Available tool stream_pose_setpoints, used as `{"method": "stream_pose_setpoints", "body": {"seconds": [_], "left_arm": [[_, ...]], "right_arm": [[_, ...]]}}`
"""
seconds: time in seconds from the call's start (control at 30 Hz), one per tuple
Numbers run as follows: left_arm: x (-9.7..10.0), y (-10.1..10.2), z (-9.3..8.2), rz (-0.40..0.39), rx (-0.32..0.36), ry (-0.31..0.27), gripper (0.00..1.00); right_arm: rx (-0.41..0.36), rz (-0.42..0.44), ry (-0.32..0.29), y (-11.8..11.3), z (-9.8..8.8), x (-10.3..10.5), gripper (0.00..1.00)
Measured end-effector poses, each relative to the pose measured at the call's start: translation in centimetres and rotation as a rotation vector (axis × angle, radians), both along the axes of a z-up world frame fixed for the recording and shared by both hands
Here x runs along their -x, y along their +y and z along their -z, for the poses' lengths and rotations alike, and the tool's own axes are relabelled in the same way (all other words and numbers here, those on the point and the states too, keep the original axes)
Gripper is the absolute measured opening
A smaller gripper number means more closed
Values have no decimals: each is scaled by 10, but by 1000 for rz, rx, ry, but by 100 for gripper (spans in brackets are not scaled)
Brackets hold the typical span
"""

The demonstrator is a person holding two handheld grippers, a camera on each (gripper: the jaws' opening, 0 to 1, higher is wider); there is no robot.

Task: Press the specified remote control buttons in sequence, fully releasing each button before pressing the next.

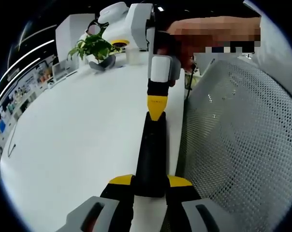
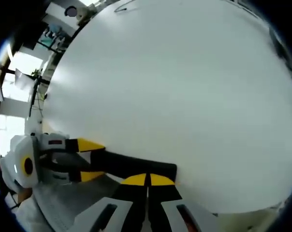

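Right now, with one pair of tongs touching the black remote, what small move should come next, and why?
Probably lift the right tongs straight off the remote. Their shut yellow tips rest on its far end, as if pressing, while the left tongs clamp its near end. Each button must be fully released before the next; the buttons themselves can't be made out.

Bare table (image 1: pixel 78 140); mesh panel (image 1: pixel 242 145) perhaps blocking.
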State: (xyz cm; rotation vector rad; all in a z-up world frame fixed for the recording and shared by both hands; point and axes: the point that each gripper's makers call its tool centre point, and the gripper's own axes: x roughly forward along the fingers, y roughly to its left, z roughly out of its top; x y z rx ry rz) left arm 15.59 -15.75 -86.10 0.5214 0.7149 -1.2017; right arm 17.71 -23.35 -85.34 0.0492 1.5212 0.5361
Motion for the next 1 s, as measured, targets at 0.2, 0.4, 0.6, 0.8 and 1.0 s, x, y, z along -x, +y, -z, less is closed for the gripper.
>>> {"method": "stream_pose_setpoints", "body": {"seconds": [0.2,0.4,0.6,0.8,1.0], "left_arm": [[0,0,0,0,1,0,24],[0,0,0,-1,3,1,24],[0,0,0,-2,5,2,24],[0,0,0,-1,5,2,24],[1,0,0,0,6,3,24]], "right_arm": [[0,11,10,-2,2,-1,0],[10,4,6,0,3,-1,0],[39,-11,-2,-1,3,-1,0],[51,-27,9,0,4,0,0],[65,-37,-39,1,4,0,0]]}}
